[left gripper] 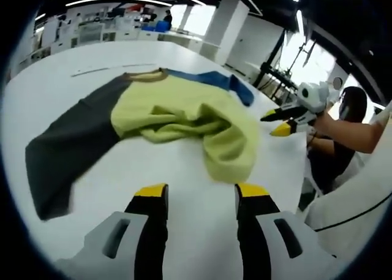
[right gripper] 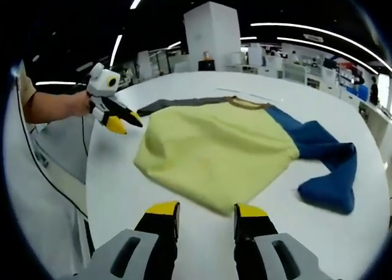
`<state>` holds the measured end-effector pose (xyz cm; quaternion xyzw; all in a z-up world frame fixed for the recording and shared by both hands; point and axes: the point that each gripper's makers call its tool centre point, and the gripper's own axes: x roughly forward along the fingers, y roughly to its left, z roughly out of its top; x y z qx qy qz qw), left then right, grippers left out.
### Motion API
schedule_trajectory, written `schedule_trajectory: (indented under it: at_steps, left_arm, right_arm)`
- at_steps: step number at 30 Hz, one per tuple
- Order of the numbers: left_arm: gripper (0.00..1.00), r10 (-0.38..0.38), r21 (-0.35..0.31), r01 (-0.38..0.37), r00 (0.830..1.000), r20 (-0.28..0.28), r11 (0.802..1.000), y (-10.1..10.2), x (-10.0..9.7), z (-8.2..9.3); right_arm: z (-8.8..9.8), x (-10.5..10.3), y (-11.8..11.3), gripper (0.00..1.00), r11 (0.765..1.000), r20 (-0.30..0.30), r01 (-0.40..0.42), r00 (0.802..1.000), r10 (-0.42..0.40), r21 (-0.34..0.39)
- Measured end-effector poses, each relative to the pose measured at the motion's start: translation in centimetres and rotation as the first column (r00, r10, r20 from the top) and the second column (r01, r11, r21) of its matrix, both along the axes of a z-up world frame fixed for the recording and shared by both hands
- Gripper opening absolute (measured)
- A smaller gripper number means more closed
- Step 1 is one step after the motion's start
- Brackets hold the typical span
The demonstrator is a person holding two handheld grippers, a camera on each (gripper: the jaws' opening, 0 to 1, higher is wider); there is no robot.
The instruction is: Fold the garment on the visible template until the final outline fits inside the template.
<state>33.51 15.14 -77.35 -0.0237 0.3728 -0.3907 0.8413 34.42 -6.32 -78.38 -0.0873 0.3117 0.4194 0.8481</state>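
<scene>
On the white worktop [left gripper: 184, 176] lies the crumpled shirt [left gripper: 184, 117]: dark grey sleeve [left gripper: 67, 148], yellow-green body, blue sleeve [right gripper: 327, 160]. Left tongs [left gripper: 199, 197] and right tongs [right gripper: 205, 214] both hover just short of its hem, jaws apart, holding nothing. Best spread the bunched body flat before folding any sleeve inward.

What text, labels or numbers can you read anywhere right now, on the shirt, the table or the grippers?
None can be read.
Garment: plain yellow body, dark grey sleeve, blue sleeve; no print or tag visible.
Table: plain white, with no lettering.
Left gripper and right gripper: yellow-tipped jaws, no markings legible.
Background shelves and equipment: too small and blurred to read.
</scene>
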Motion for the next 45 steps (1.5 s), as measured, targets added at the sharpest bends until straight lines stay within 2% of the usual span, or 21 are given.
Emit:
schedule_trajectory:
  at_steps: [15, 21, 24, 29, 35, 40, 45]
  left_arm:
    - [0.37, -0.053, -0.02, 0.053, 0.999, 0.002, 0.998, -3.2, 1.1, -0.4]
    - [0.3, -0.08, -0.011, 0.08, 0.997, 0.007, 0.997, -4.2, 1.1, -0.6]
    - [0.23, -0.088, -0.009, 0.088, 0.996, 0.003, 0.996, -4.5, 1.1, -0.9]
    - [0.2, -0.104, 0.003, 0.104, 0.995, -0.004, 0.995, -4.9, 0.8, -1.5]
    - [0.15, -0.104, 0.008, 0.104, 0.994, -0.012, 0.994, -5.0, 1.0, -1.7]
    - [0.12, -0.108, 0.006, 0.108, 0.994, -0.017, 0.994, -5.0, 1.0, -1.8]
    - [0.08, -0.107, 0.004, 0.107, 0.994, -0.025, 0.994, -5.0, 0.9, -1.9]
  right_arm:
    - [-0.5, 0.3, 0.9, 0.2, 0.997, 0.031, -0.054, 0.998, 0.056, -0.051]
    - [-0.7, 0.4, 1.1, 0.16, 0.994, 0.042, -0.076, 0.996, 0.079, -0.076]
    - [-0.8, 0.5, 1.1, 0.14, 0.988, 0.066, -0.098, 0.992, 0.106, -0.118]
    - [-1.1, 0.5, 1.1, 0.09, 0.974, 0.091, -0.132, 0.984, 0.151, -0.181]
    - [-1.4, 0.6, 0.9, 0.06, 0.963, 0.111, -0.151, 0.978, 0.179, -0.223]
    - [-1.9, 0.4, 1.0, 0.02, 0.942, 0.116, -0.188, 0.967, 0.227, -0.277]
    - [-1.9, 0.6, 0.9, 0.0, 0.934, 0.131, -0.198, 0.961, 0.246, -0.298]
